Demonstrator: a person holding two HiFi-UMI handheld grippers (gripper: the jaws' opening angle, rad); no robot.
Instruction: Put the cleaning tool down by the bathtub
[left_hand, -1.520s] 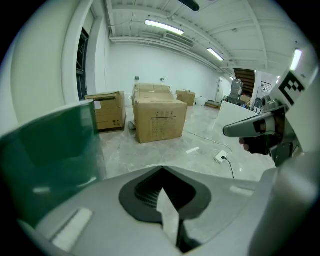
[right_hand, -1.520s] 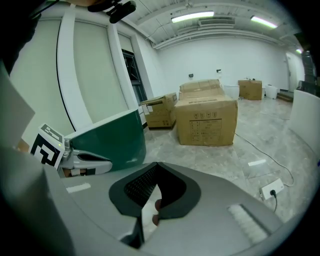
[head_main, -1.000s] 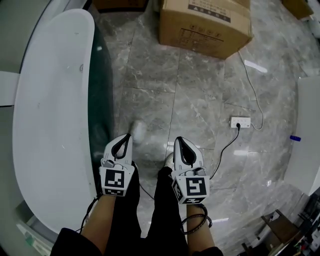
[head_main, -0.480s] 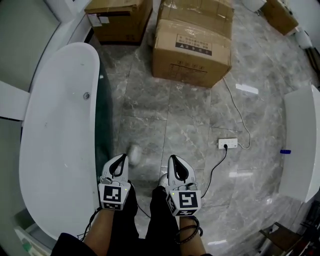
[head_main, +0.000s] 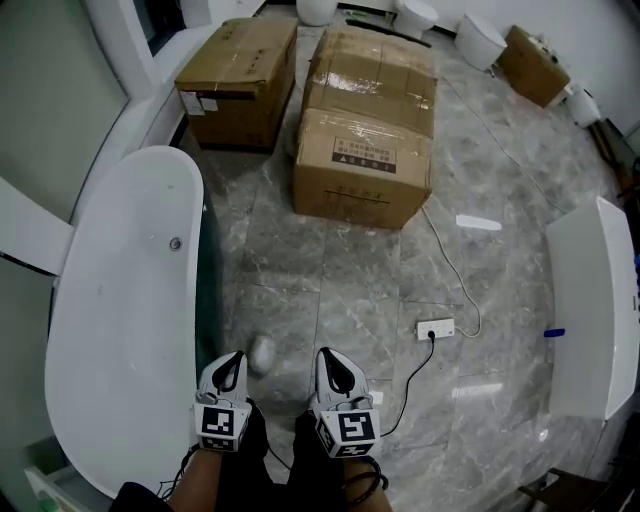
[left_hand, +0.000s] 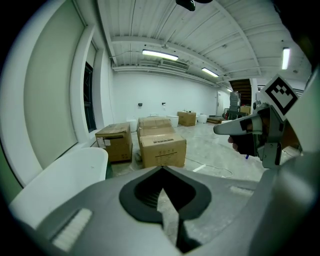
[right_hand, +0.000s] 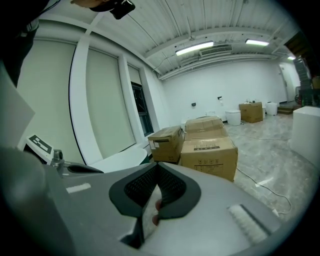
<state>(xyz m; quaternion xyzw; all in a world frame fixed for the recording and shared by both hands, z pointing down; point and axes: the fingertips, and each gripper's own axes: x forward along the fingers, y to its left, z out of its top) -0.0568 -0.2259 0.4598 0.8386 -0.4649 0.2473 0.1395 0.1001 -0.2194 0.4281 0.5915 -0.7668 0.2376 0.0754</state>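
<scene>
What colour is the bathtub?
The bathtub is white, with a dark green outer side. It shows best in the head view.

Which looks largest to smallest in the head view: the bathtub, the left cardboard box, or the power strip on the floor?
1. bathtub, clearly the largest.
2. left cardboard box; it sits farther from the camera, so it may look smaller than it is.
3. power strip, by far the smallest.

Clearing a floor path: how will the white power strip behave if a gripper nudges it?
The power strip looks small and flat, so it probably slides on the glossy marble floor rather than tipping. A black cord is plugged in and a white cord trails off, so it likely pivots or snags, not travels straight.
</scene>
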